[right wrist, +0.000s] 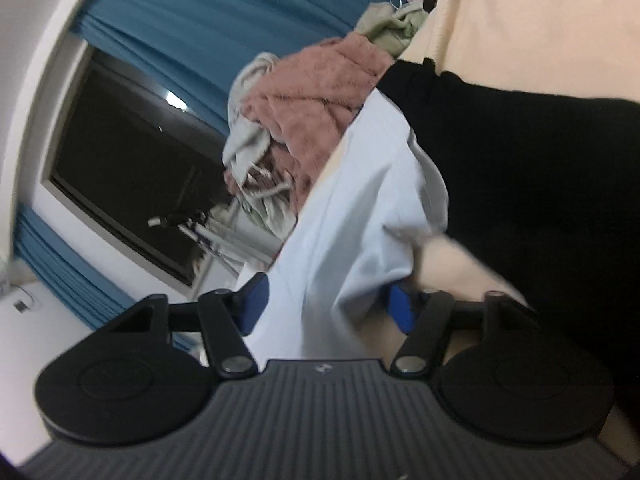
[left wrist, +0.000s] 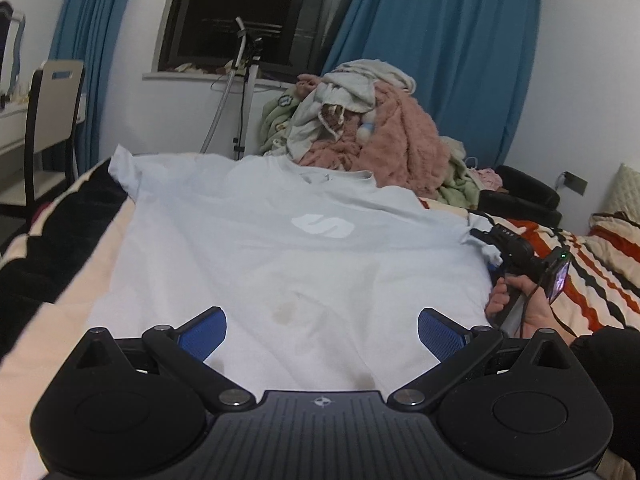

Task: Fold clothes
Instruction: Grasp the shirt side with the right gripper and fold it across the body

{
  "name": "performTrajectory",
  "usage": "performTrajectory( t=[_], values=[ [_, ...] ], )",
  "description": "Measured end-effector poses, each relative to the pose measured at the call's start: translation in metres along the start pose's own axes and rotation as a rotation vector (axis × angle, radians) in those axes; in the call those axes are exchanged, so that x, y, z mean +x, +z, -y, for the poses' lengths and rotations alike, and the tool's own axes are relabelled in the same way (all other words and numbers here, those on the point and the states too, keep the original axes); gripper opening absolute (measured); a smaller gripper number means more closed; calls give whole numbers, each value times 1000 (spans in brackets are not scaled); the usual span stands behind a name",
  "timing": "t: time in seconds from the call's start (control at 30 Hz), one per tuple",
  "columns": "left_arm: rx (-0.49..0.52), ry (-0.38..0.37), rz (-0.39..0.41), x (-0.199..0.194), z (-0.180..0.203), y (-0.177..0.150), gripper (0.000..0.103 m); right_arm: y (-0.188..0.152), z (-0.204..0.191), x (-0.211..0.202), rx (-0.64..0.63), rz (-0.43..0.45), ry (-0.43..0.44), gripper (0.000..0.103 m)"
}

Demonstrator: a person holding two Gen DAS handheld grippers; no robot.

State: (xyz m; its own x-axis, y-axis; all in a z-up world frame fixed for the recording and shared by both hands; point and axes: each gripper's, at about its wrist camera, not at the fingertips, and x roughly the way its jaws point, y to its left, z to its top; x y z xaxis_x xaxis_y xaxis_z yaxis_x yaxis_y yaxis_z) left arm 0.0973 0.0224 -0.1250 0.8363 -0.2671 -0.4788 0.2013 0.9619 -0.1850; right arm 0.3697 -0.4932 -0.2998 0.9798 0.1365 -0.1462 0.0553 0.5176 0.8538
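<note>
Two tongs worked one pale blue cotton T-shirt (left wrist: 280, 248) spread flat on the bed (left wrist: 592, 280) — my left tongs (left wrist: 322, 330) gaped above its hem, my right tongs (right wrist: 326, 306) straddled its sleeve edge, ready to pinch.

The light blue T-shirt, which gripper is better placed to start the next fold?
Probably right: the right gripper already has the T-shirt sleeve between open fingers; the left gripper hovers open over the hem.

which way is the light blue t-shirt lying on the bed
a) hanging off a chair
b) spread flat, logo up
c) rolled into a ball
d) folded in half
b: the light blue t-shirt lies spread flat on the bed with its white logo facing up.
</note>
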Motion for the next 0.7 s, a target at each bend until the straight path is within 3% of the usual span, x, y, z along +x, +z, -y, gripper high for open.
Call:
performTrajectory(
  t=[0.23,0.3,0.33,0.37,0.53,0.7],
  values=[
    [-25,25,-46,48,-5,3,103,29,-4,62,-69,34,-28,54],
    [-34,32,-62,56,-7,4,103,38,-14,72,-126,32,-83,40],
    [-39,31,-59,57,-7,7,103,43,-20,71,-157,42,-107,19],
    [-44,30,-56,57,-8,9,103,48,-27,70,-188,53,-132,7],
    [-59,45,-82,48,-19,13,103,69,-81,57,-399,74,-244,6],
    [-79,124,-120,27,-43,15,103,62,-178,31,-624,140,-314,6]
  ],
)
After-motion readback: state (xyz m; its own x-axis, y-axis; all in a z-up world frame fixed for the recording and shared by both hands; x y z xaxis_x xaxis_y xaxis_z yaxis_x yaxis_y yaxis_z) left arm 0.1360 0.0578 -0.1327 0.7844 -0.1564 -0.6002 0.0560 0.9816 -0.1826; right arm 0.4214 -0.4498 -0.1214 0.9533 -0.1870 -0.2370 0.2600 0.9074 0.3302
